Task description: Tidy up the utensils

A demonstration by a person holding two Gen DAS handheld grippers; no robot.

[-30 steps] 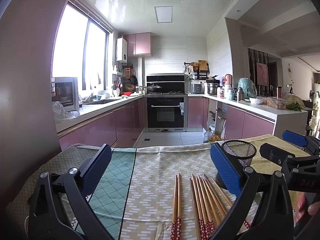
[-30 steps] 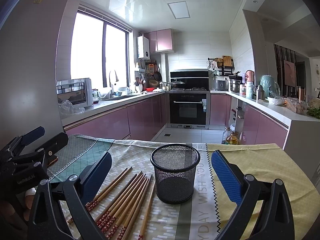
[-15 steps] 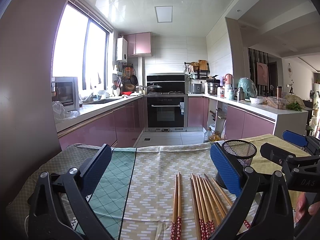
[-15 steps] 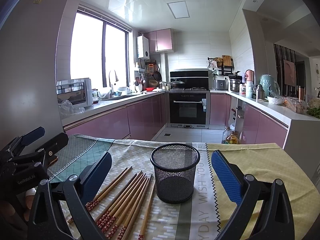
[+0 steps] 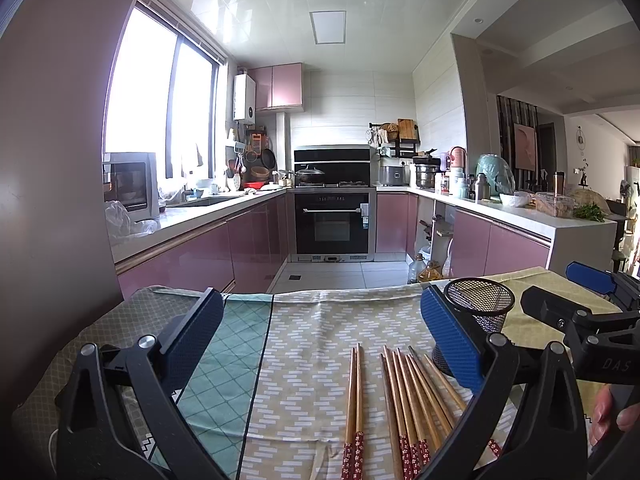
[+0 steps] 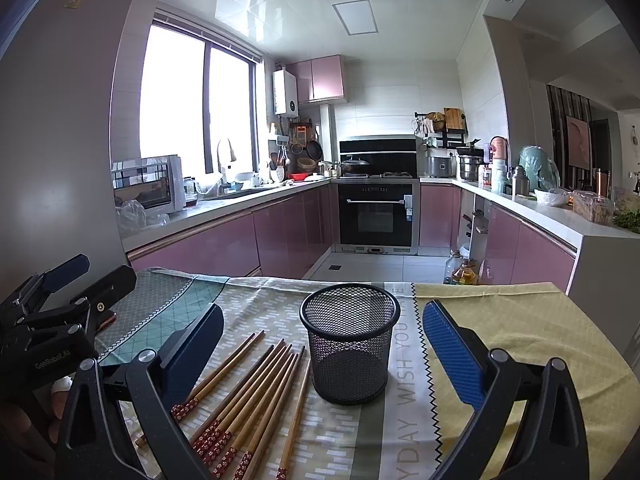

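Left claw (image 5: 320,344): I am holding it spread wide apart over the table (image 5: 312,320), gripping nothing.
Right claw (image 6: 322,344): I am holding it wide apart too, empty.
Chopsticks (image 6: 256,392): lying flat on the cloth in a loose row, red-patterned ends pointing toward me.
Mesh cup (image 6: 350,344): standing upright just beside the chopsticks, between my right claw's fingers (image 6: 452,356) in view.
Kitchen oven (image 6: 376,216): sitting far behind.

The table (image 6: 540,320) is covered by a patterned cloth (image 6: 408,364) in green, beige and yellow panels. A black mesh cup (image 6: 350,344) is stood upright on the cloth. Wooden chopsticks (image 6: 256,396) with red patterned ends are laid flat just beside it, two (image 5: 354,396) slightly apart.
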